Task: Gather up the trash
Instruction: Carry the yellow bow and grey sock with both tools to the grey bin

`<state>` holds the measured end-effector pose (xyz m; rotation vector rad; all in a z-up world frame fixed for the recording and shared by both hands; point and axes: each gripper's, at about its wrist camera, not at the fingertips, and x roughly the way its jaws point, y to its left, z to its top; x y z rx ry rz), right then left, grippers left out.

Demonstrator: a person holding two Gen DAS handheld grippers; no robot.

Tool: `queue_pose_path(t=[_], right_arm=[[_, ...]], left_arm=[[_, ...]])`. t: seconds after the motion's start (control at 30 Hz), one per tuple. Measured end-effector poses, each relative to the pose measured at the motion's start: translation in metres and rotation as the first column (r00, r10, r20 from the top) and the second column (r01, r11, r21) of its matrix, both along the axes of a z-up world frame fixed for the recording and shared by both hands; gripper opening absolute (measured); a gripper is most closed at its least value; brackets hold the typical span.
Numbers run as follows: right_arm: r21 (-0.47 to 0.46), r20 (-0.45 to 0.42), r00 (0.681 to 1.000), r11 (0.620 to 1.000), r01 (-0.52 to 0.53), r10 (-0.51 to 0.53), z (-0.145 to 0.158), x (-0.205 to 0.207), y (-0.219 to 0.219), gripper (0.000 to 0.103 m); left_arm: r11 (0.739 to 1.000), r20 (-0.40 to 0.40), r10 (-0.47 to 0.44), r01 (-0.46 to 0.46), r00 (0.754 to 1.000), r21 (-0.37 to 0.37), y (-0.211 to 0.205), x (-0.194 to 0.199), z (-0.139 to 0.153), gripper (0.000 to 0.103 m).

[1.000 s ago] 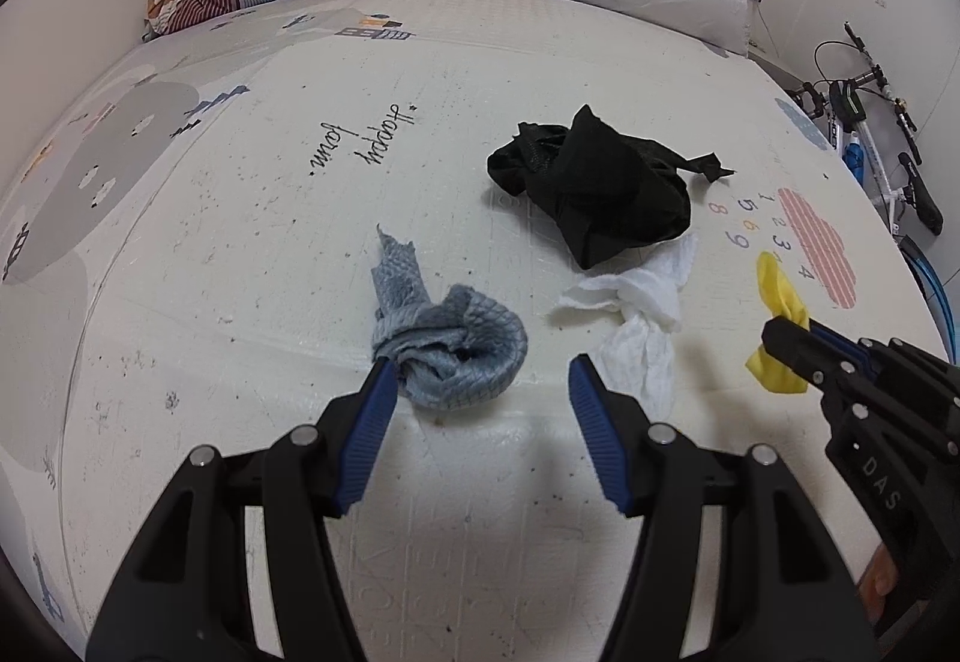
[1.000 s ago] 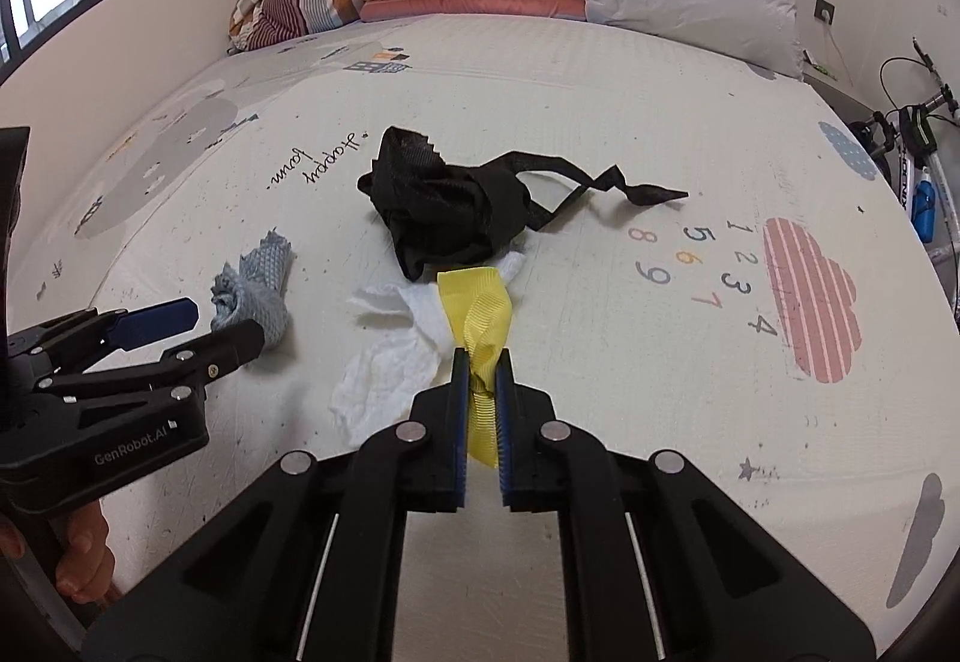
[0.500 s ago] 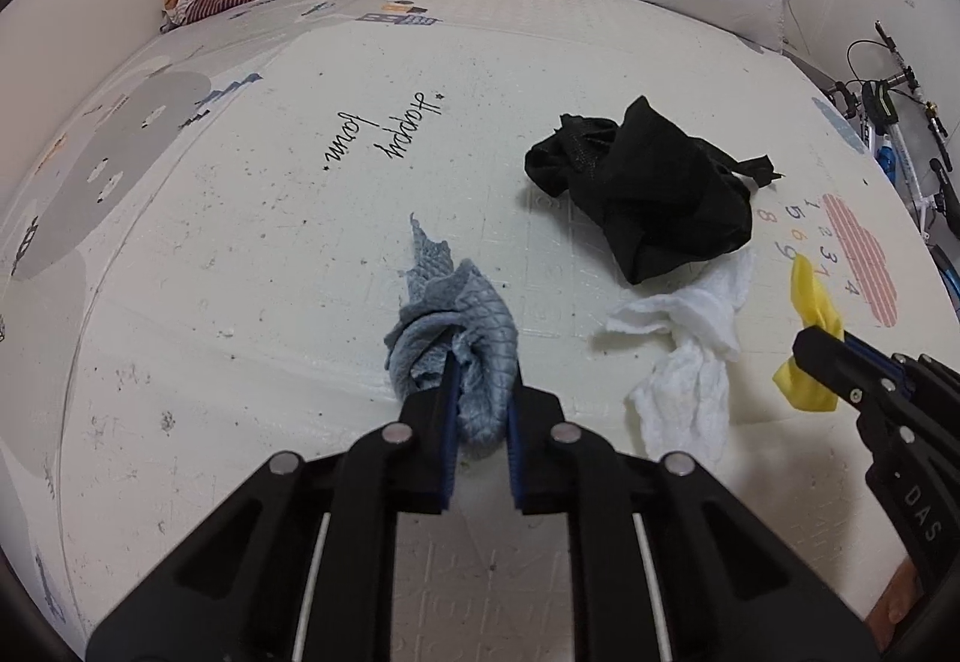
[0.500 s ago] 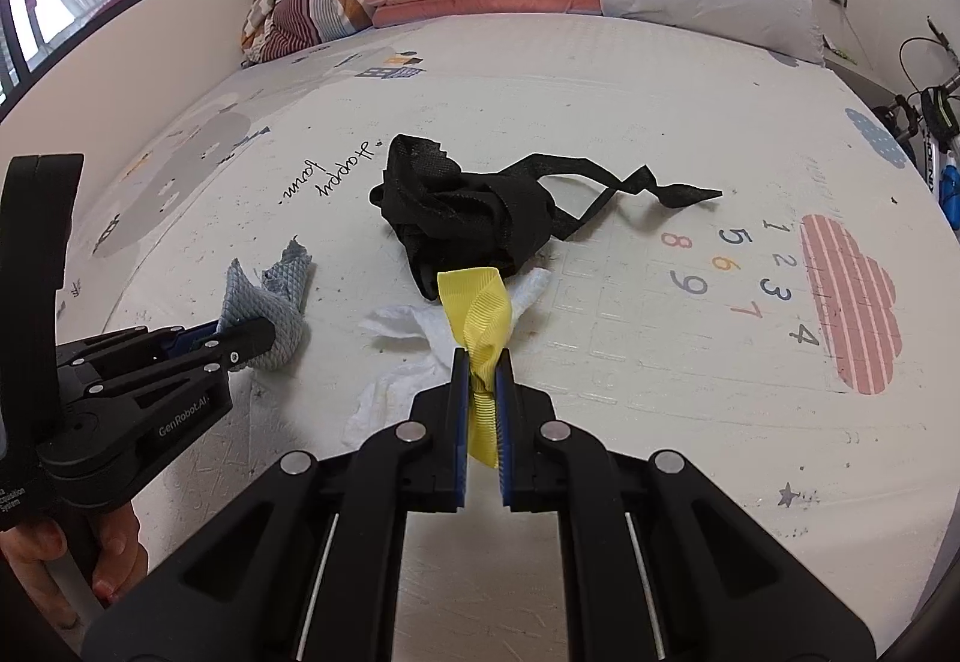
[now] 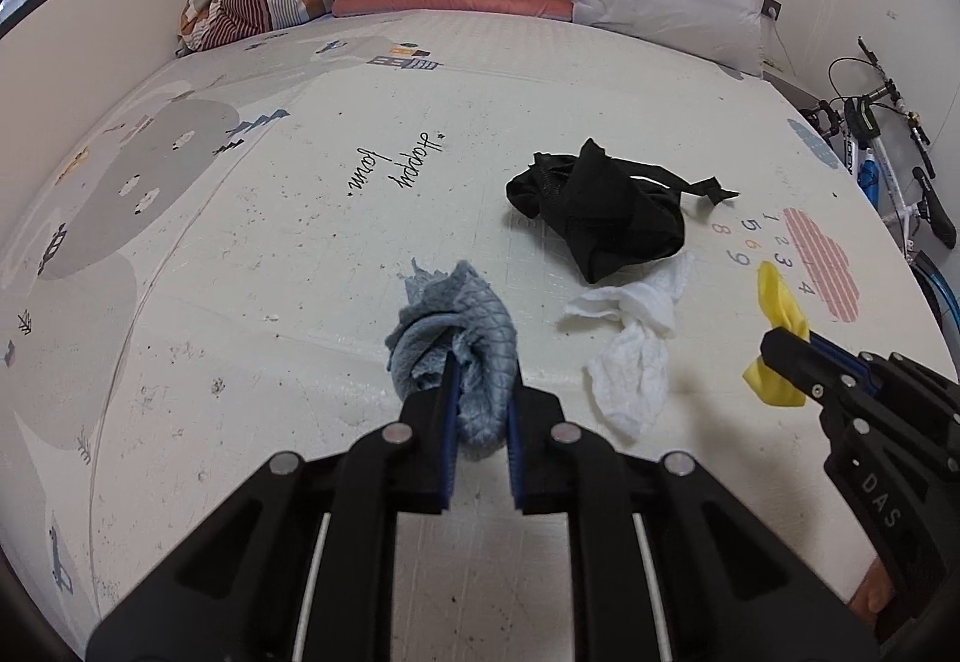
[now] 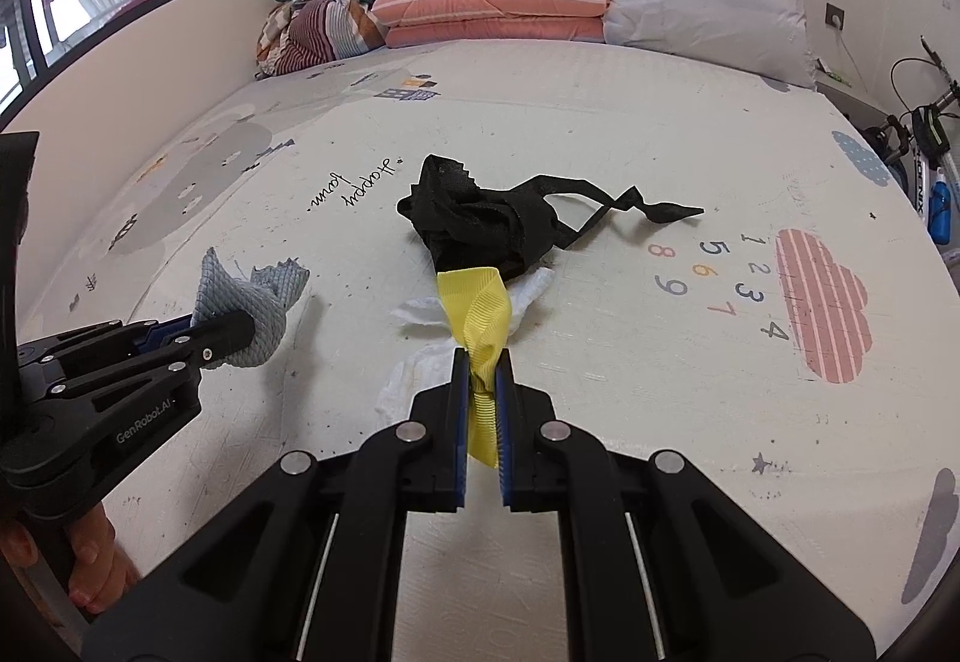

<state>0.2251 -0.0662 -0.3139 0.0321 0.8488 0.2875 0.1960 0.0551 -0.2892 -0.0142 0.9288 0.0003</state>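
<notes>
Left tongs (image 5: 480, 410): clenched on grey rag (image 5: 456, 326), having just closed, pitched down over the mat (image 5: 300, 242). Right tongs (image 6: 480, 392): clenched on yellow ribbon (image 6: 477, 302). White tissue (image 5: 630, 338): on mat between both, long axis running away, nearer right tongs. Black bag (image 5: 600, 212): just beyond tissue.

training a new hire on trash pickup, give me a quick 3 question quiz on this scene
1. True or false: the left tongs are shut on the grey cloth.
2. What do the right tongs hold? A) white tissue B) yellow ribbon C) black fabric
3. Fill in: the white tissue lies on the mat just in front of the ____ fabric.

Key:
1. True; the pads pinch it.
2. B, the yellow ribbon.
3. black; the black fabric sits beyond the tissue, ungripped.
</notes>
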Motion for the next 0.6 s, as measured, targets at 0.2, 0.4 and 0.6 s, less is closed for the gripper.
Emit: queue_pose_path(t=[0.2, 0.4, 0.6], right_arm=[[0.001, 0.044, 0.999, 1.0, 0.01, -0.01, 0.025, -0.024, -0.011, 0.007], [0.007, 0.09, 0.995, 0.999, 0.047, -0.047, 0.057, -0.054, -0.037, 0.007], [0.004, 0.122, 0.983, 0.991, 0.134, -0.134, 0.08, -0.09, -0.09, 0.007]], left_arm=[[0.998, 0.069, -0.057, 0.056, 0.996, 0.015, -0.019, -0.03, 0.032, 0.014], [0.992, 0.103, -0.129, 0.129, 0.986, 0.011, -0.049, -0.057, 0.055, 0.014], [0.969, 0.127, -0.248, 0.247, 0.96, 0.025, -0.101, -0.084, 0.071, 0.014]])
